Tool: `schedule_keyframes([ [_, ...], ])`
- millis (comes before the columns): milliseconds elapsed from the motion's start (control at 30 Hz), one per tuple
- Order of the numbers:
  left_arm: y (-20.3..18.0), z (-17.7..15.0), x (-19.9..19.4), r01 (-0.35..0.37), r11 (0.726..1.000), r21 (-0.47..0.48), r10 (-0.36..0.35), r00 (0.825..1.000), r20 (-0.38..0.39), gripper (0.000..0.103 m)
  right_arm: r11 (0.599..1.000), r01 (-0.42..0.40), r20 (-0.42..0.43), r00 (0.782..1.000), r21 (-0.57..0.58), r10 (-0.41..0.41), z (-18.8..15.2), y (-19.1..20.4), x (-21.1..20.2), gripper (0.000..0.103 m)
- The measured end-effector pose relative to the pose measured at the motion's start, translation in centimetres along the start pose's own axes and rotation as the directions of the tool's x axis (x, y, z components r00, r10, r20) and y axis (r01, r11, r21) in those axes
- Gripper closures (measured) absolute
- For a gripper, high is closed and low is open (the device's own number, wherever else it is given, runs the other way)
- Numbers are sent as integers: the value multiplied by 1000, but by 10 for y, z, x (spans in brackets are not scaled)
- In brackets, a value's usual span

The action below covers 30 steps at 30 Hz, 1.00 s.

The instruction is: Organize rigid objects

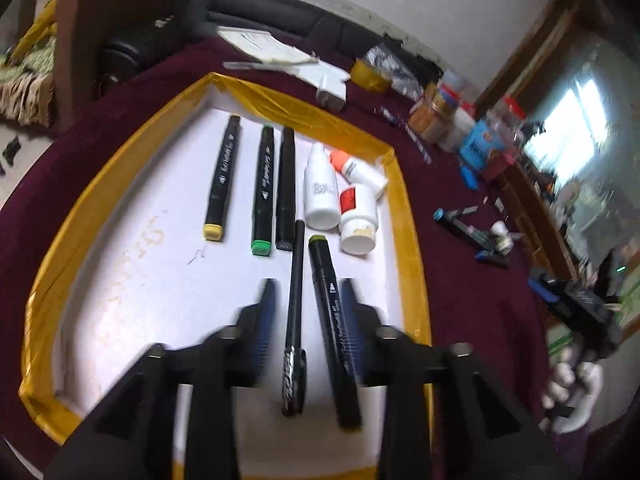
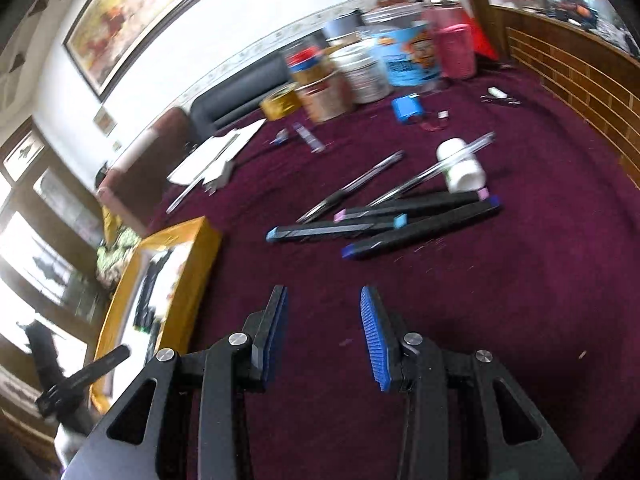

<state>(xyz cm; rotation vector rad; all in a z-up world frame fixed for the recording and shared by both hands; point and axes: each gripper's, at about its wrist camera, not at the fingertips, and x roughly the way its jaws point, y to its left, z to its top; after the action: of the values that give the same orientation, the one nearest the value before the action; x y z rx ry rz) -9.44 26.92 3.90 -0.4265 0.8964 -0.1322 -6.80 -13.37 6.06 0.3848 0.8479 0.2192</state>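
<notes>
Markers (image 2: 384, 220) still to be sorted lie in a loose heap on the maroon worktop (image 2: 520, 320), ahead of the right gripper (image 2: 324, 332) and slightly to its right, well apart from it. Their long axes run roughly crosswise to the line along which the jaws point, so a grip across a barrel is judged to need little turning. The right jaws are seen partly open with nothing between them, and this hand is judged the nearer one to the heap.

The yellow-edged tray (image 1: 404, 208), seen in full only in the left wrist view, holds three markers in a row and white bottles (image 1: 320, 192) at its far right corner. There the left gripper (image 1: 308, 312) is seen with jaws about half open, a thin black pen (image 1: 296, 320) and an olive-capped marker (image 1: 332, 320) lying between them; contact with the pads cannot be told. In the right wrist view only a corner of the tray is shown.
</notes>
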Motion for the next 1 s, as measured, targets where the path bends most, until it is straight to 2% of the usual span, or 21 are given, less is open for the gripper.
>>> schedule_keyframes([
  [33, 1, 0, -5, 8, 1000, -21, -8, 1000, 9, 47, 1000, 13, 10, 1000, 13, -13, 5, -7, 1, 70],
  [100, -1, -3, -20, 34, 998, -45, -32, 998, 52, 47, 999, 39, 32, 999, 38, -40, 18, -23, 5, 70],
  [233, -29, -11, -40, 89, 995, 37, -93, 988, 122, 47, 994, 110, 52, 992, 22, -111, 43, -37, 20, 70],
  [333, -52, -17, -43, 145, 984, 103, -157, 981, 112, 47, 991, 129, -1, 992, -21, -129, 57, -35, 47, 70],
  [400, -68, -23, -41, 156, 977, 146, -171, 981, 96, 47, 989, 148, -23, 989, -33, -148, 63, -34, 66, 70],
  [500, -88, -31, -36, 164, 967, 195, -181, 981, 72, 47, 980, 188, -28, 981, -59, -190, 64, -35, 90, 70],
  [567, -98, -35, -31, 174, 961, 215, -189, 981, 49, 47, 974, 205, 2, 979, -101, -206, 60, -28, 94, 64],
  [633, -102, -39, -27, 180, 957, 226, -192, 981, 30, 47, 968, 176, -29, 983, -180, -184, 55, -14, 97, 63],
  [733, -107, -45, -21, 195, 955, 225, -201, 980, 3, 47, 963, 97, -160, 977, -250, -140, 35, 2, 107, 62],
  [800, -109, -49, -19, 204, 953, 223, -207, 978, -9, 47, 950, 71, -167, 978, -303, -126, 23, 13, 101, 61],
  [867, -114, -53, -18, 204, 951, 231, -206, 978, -18, 47, 953, -26, -226, 973, -301, -45, 14, 19, 92, 61],
  [933, -116, -55, -19, 217, 948, 233, -217, 976, -27, 47, 953, -128, -290, 956, -275, 45, 9, 20, 85, 61],
  [967, -117, -55, -19, 223, 946, 234, -222, 975, -30, 47, 952, -163, -305, 949, -259, 80, 8, 20, 81, 61],
  [1000, -118, -56, -19, 225, 945, 236, -224, 974, -32, 47, 955, -147, -276, 958, -257, 73, 9, 20, 75, 61],
])
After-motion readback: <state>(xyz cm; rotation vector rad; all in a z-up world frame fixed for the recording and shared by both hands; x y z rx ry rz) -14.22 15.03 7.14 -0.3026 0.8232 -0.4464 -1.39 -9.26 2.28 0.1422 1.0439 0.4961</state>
